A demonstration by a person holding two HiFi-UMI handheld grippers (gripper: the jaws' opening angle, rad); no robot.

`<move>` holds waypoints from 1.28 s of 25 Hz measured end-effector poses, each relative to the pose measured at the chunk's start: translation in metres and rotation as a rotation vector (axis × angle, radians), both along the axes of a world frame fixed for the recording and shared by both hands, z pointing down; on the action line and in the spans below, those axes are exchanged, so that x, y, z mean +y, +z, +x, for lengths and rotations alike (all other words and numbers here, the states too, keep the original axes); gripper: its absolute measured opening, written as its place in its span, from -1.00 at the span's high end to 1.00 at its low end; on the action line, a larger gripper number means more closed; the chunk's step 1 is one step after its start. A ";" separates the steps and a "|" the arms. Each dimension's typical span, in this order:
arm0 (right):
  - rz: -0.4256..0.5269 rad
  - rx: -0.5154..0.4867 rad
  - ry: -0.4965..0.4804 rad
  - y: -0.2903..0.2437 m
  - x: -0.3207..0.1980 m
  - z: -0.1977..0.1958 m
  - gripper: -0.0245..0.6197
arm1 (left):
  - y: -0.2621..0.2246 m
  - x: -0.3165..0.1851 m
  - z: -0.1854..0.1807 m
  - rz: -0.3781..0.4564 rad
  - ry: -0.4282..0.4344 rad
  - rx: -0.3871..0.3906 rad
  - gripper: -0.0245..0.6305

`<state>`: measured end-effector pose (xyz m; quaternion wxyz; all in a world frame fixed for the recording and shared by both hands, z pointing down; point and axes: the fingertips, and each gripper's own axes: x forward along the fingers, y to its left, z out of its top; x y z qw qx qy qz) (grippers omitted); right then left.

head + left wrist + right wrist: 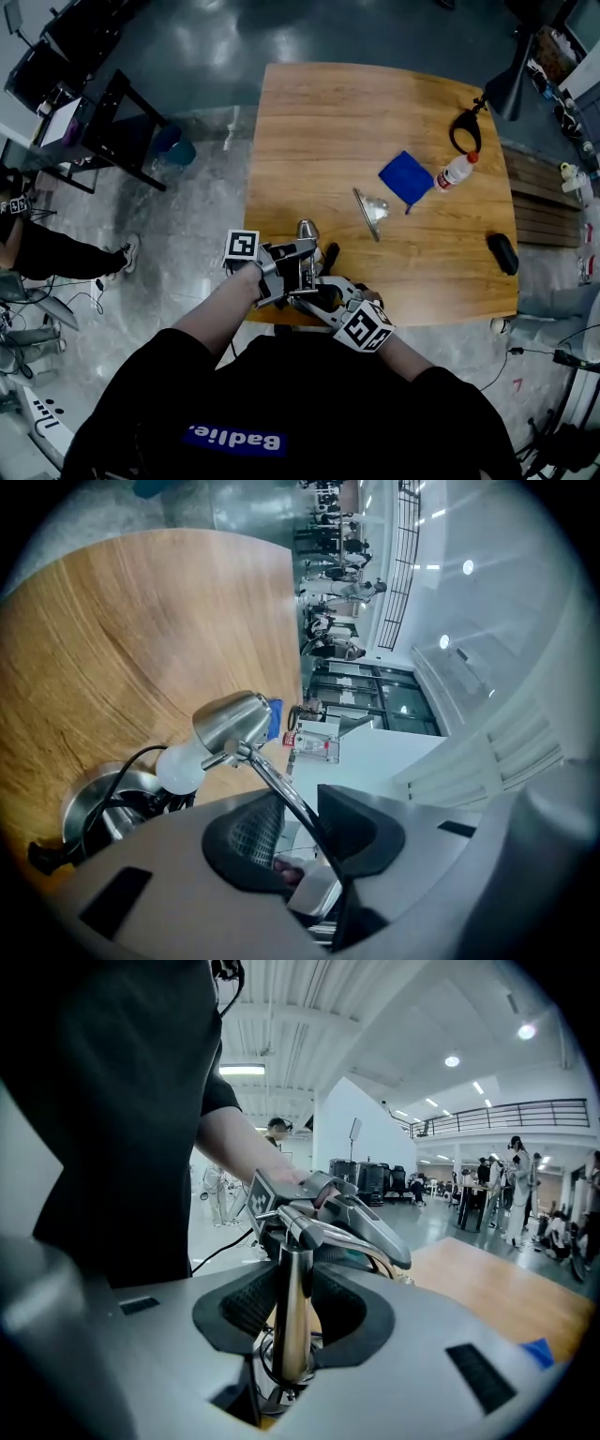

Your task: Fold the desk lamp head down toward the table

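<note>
Cool overhead light fills the hall, leaving white glare patches on the polished floor [211, 42] past the surface's far edge. The wooden surface [375, 103] is evenly lit, with short, soft shadows. Ceiling lights [452, 1059] burn as bright spots. Both gripper views bulge and fade to black corners. The bulb [180, 766] is blown out white; the lamp post [292, 1307], close-up and slightly soft, carries a long highlight.
</note>
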<state>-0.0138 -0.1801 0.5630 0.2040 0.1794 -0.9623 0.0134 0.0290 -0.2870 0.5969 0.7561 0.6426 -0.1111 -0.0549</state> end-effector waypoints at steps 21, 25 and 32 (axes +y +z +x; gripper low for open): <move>-0.033 -0.048 -0.114 0.004 -0.003 0.018 0.44 | -0.022 0.008 -0.052 0.239 -0.120 -0.227 0.10; -0.107 -0.113 -0.063 0.001 0.002 0.035 0.44 | -0.047 0.028 -0.071 0.302 -0.254 -0.210 0.10; -0.168 -0.184 0.122 -0.010 0.039 0.048 0.44 | -0.065 0.086 -0.092 0.455 -0.253 -0.283 0.10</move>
